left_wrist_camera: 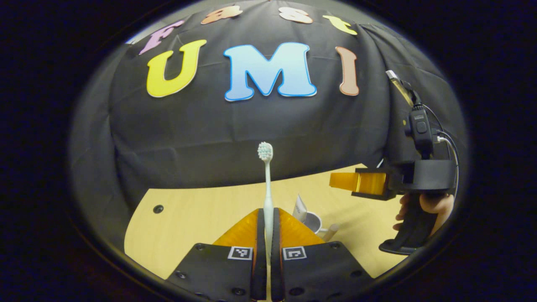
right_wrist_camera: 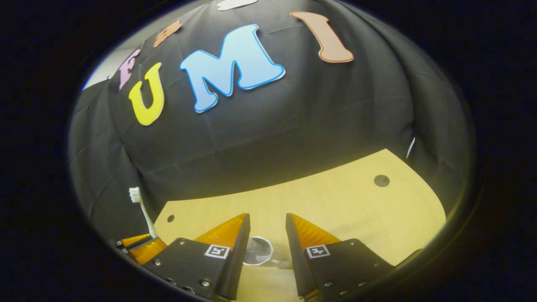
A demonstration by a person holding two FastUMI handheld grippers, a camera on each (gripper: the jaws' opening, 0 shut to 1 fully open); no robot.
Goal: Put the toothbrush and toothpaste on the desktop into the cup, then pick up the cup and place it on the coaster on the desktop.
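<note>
Wooden desktop (left_wrist_camera: 201, 218), cup (left_wrist_camera: 312, 222) seemingly holding toothpaste (left_wrist_camera: 300, 208), left tool (left_wrist_camera: 267, 218) pinching toothbrush (left_wrist_camera: 267, 184)

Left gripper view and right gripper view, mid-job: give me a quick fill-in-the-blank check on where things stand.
1. The left gripper is shut on the ____, bristles pointing up.
2. The toothpaste already stands in the ____.
3. The right gripper has its jaws ____, holding nothing.
4. The cup rests on the wooden ____.

Missing words: toothbrush; cup; open; desktop
</note>
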